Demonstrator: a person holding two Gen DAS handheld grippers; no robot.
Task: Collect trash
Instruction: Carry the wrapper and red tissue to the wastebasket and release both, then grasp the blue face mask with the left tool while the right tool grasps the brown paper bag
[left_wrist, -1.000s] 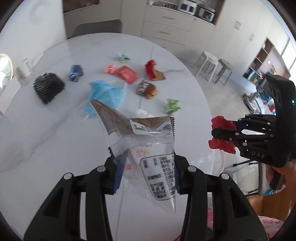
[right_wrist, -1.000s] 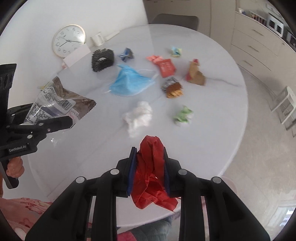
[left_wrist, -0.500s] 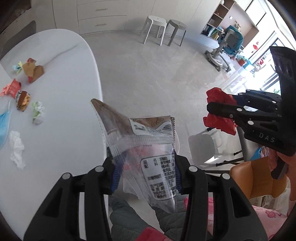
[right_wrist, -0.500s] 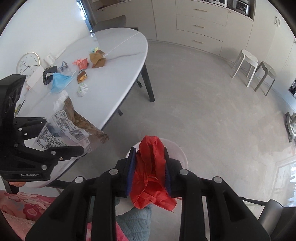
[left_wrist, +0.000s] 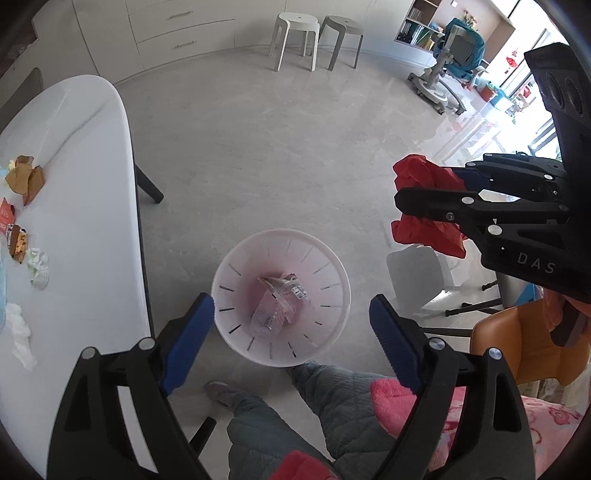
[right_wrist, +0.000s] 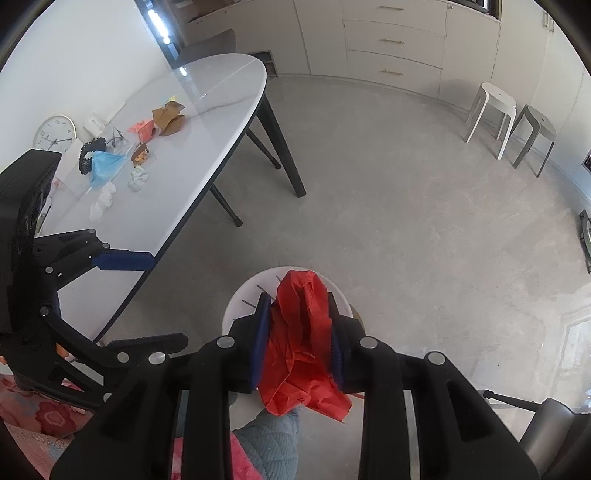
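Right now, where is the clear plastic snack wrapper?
In the left wrist view, the clear plastic snack wrapper lies at the bottom of the white slotted waste bin on the floor, directly below the open left gripper, beside the white table.

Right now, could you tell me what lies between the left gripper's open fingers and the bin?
Nothing: in the left wrist view the left gripper hangs open over the bin, wrapper inside.

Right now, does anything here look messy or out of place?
Yes: crumpled wrappers, tissue wads and a blue face mask lie scattered on the white table, not in the bin. The right tool grips a red wrapper.
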